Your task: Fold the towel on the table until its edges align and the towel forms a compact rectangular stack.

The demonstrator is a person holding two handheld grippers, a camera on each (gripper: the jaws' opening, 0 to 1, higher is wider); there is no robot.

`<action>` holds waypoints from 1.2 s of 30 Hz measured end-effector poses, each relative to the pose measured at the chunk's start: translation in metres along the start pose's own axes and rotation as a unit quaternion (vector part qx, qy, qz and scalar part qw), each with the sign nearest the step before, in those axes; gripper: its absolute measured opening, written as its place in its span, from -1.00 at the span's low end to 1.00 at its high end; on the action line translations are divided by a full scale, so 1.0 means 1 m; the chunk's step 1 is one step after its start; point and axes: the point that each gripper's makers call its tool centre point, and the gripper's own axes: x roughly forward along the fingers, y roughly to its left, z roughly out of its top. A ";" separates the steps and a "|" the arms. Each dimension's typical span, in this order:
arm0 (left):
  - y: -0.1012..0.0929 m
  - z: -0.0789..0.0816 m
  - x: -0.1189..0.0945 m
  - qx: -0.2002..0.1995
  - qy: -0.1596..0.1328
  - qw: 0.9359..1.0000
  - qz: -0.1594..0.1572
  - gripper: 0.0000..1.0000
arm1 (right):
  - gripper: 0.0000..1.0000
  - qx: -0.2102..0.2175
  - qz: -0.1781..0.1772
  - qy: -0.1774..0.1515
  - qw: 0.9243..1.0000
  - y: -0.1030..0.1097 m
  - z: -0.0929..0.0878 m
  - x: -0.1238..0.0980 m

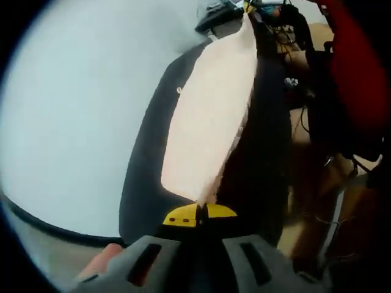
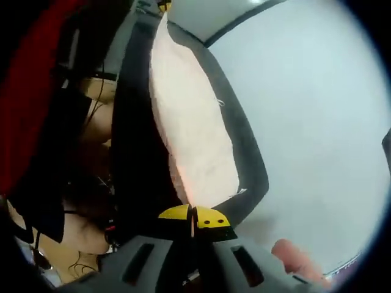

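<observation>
In the left gripper view the left tool has its yellow-tipped jaws pressed together on a corner of the towel — a pale peach cloth stretched taut, running away from the jaws toward the other tool at the far end. Beneath it lies a dark mat on the white desk. In the right gripper view the right tool is likewise closed on a towel corner, the cloth lifted above the mat and desk — a fingertip shows near the bottom edge. Red fabric and cables sit off to the side.
</observation>
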 end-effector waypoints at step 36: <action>0.128 -0.027 0.240 -0.167 0.022 0.985 -0.038 -1.00 | -1.00 0.075 -0.023 0.114 0.990 -0.140 -0.028 0.239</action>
